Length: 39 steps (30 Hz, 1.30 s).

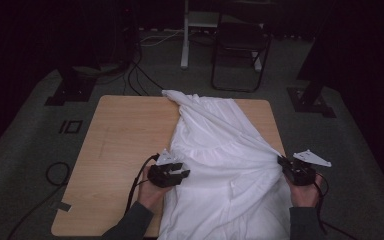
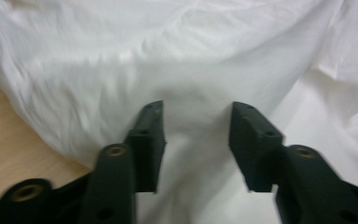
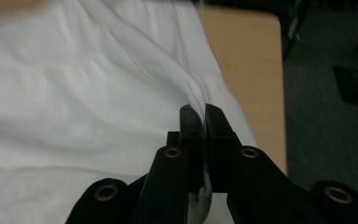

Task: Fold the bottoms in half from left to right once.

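Beside cloth (image 1: 220,150), right gripper (image 3: 200,114) (clamped).

A plain white garment (image 1: 220,160) with no print fills the centre and lower middle of the high view. It lies on a light wooden table (image 1: 125,135) with faint grain, at centre left. The left gripper (image 1: 180,176) and right gripper (image 1: 282,162) are black with brass-coloured rivets. The carpet (image 1: 25,150) is dull grey-green.

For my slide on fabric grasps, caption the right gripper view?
Right gripper shut on a pinched fold of white cloth near the wooden table edge.
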Each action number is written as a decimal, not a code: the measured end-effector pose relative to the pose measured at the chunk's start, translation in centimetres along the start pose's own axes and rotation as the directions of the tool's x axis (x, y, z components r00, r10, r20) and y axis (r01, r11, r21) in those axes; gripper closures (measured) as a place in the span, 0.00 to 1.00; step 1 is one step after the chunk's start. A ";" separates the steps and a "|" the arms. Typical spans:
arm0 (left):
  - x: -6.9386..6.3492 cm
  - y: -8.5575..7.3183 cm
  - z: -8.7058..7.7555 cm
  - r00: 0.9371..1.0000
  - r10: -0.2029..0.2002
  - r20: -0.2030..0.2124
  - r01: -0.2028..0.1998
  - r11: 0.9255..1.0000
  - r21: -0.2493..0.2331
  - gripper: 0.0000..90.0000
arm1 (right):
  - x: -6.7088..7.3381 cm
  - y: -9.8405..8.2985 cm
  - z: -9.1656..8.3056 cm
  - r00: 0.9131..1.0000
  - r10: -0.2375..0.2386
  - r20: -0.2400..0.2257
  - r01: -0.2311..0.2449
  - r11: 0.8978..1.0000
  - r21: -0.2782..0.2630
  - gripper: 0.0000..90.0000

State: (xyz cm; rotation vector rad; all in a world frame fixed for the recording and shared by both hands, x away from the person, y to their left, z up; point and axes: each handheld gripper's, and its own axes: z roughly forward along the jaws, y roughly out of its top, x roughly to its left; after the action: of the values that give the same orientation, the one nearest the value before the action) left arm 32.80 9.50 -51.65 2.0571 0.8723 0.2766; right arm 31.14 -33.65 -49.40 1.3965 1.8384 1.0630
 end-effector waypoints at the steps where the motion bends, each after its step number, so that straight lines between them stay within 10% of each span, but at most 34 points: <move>1: -0.1 -0.2 0.8 1.000 0.000 0.002 0.000 1.000 0.025 0.59 | -0.3 -0.7 0.9 1.000 -0.016 0.016 0.016 0.999 0.036 0.97; 6: -0.6 -1.3 3.9 0.997 0.041 -0.069 -0.031 0.989 0.146 0.57 | -1.3 -4.0 4.5 1.000 -0.012 0.025 0.008 0.988 0.151 0.96; 11: -0.1 -1.1 4.5 0.989 0.088 -0.115 -0.068 0.983 0.171 0.92 | -1.1 -4.7 5.7 0.999 -0.027 0.017 0.023 0.978 0.206 0.95; 15: 1.6 -0.8 4.5 0.981 0.093 -0.170 -0.064 0.984 0.165 0.94 | -0.5 -4.6 6.2 1.000 -0.022 -0.001 0.022 0.976 0.217 0.95; 28: 10.7 2.0 5.1 0.925 0.004 -0.380 0.067 0.983 0.173 0.93 | 3.3 -1.0 11.6 0.993 -0.083 -0.085 0.100 0.971 0.219 0.94; 34: 10.6 1.8 3.9 0.942 -0.031 -0.335 0.077 0.989 0.126 0.73 | 3.6 0.6 12.6 0.997 -0.075 -0.023 0.079 0.967 0.243 0.68; 39: 9.3 1.1 1.2 0.954 -0.062 -0.294 0.081 0.995 0.052 0.63 | 5.7 1.8 10.8 0.990 -0.089 -0.107 0.105 0.983 0.150 0.55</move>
State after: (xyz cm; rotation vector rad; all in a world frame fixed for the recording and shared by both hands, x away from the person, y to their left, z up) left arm 40.65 14.56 -52.63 2.0691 1.1452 0.5294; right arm 39.43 -25.32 -53.29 1.3462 2.0786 0.9740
